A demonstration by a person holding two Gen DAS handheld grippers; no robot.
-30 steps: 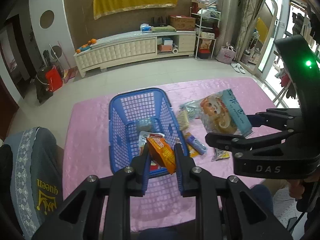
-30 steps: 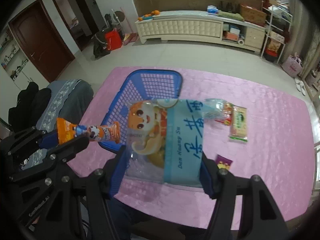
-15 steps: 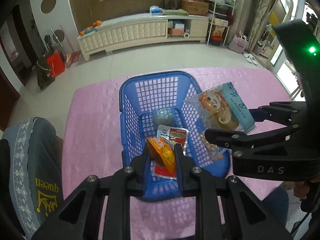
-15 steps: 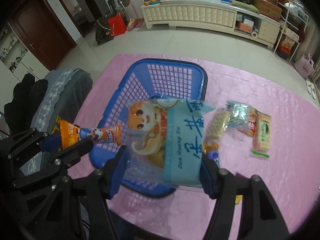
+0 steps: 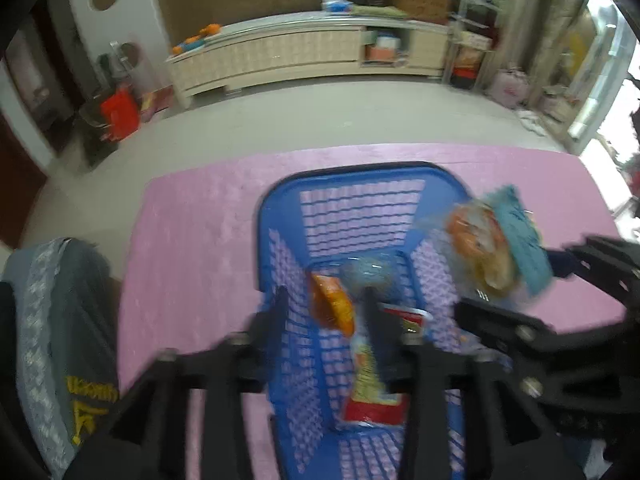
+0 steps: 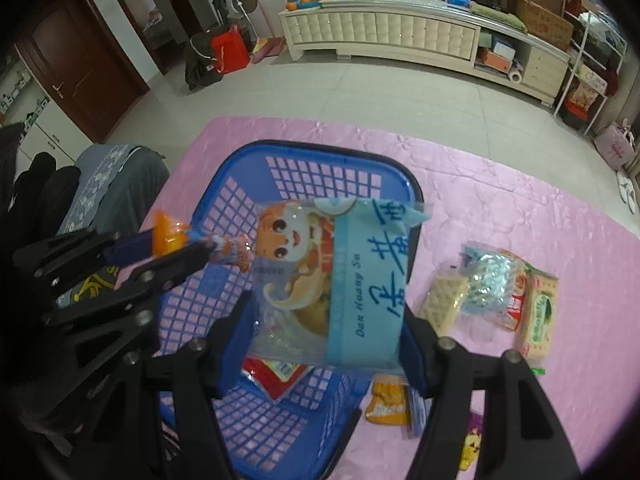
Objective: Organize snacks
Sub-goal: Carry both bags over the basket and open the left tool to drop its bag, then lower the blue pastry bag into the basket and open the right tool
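Observation:
A blue mesh basket [image 5: 280,208] [image 6: 224,184] stands on the pink table. My left gripper [image 5: 324,300] [image 6: 168,248] hangs over the basket's inside. Its jaws are opening, and an orange snack packet [image 5: 332,304] [image 6: 172,236] sits loose between them, with a gap at the left finger. My right gripper [image 6: 326,320] [image 5: 528,280] is shut on a clear bag with a blue band and a cartoon cat [image 6: 332,280] [image 5: 496,240], held above the basket's right side. A red-and-white packet [image 5: 372,384] [image 6: 276,376] and a silvery wrapped snack [image 5: 368,274] lie in the basket.
Right of the basket on the pink cloth [image 6: 520,208] lie a cracker pack [image 6: 444,300], a shiny blue pack [image 6: 488,280], a green-labelled pack [image 6: 540,320] and a small orange packet [image 6: 388,404]. A chair with a grey cover [image 5: 52,340] stands at the table's left edge.
Both grippers have come in over the basket and sunk lower. The left jaws have spread, so the orange packet is no longer pinched. The right gripper still grips the cat bag.

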